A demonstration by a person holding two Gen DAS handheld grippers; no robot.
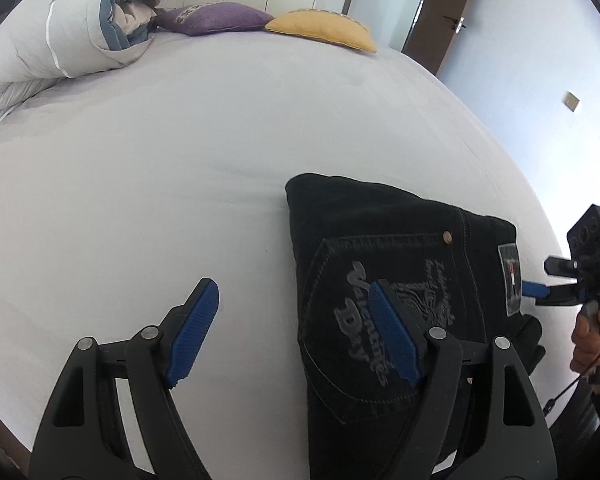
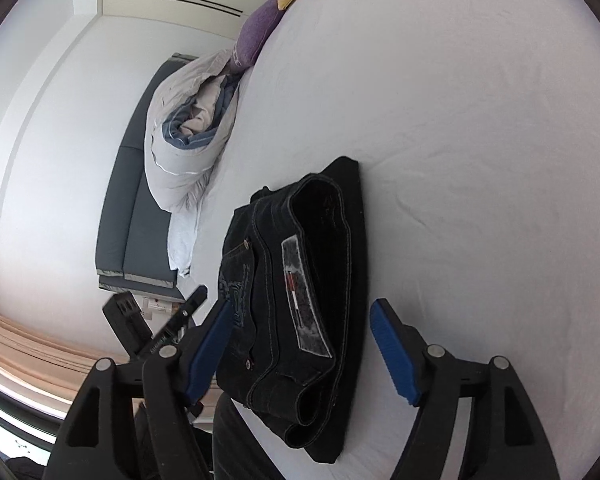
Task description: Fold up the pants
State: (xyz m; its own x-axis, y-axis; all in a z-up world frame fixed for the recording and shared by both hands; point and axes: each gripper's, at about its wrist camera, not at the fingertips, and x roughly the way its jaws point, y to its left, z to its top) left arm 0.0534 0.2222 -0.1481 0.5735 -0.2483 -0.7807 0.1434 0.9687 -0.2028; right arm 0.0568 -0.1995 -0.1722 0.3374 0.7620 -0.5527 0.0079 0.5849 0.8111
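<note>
Black jeans (image 1: 384,264) lie folded into a compact stack on the white bed sheet (image 1: 180,152), back pocket with grey lettering on top. My left gripper (image 1: 296,304) is open just above the stack's left edge, its right finger over the pocket. The right wrist view shows the stack (image 2: 324,280) end-on, waistband and label facing me. My right gripper (image 2: 304,328) is open and empty, its jaws either side of the waistband end. It also shows in the left wrist view (image 1: 540,290) at the stack's right edge.
A rolled duvet (image 1: 60,36), a purple cushion (image 1: 216,18) and a yellow cushion (image 1: 324,28) lie at the far end of the bed. A wardrobe and a door stand behind. A grey headboard (image 2: 136,216) shows beside the bed.
</note>
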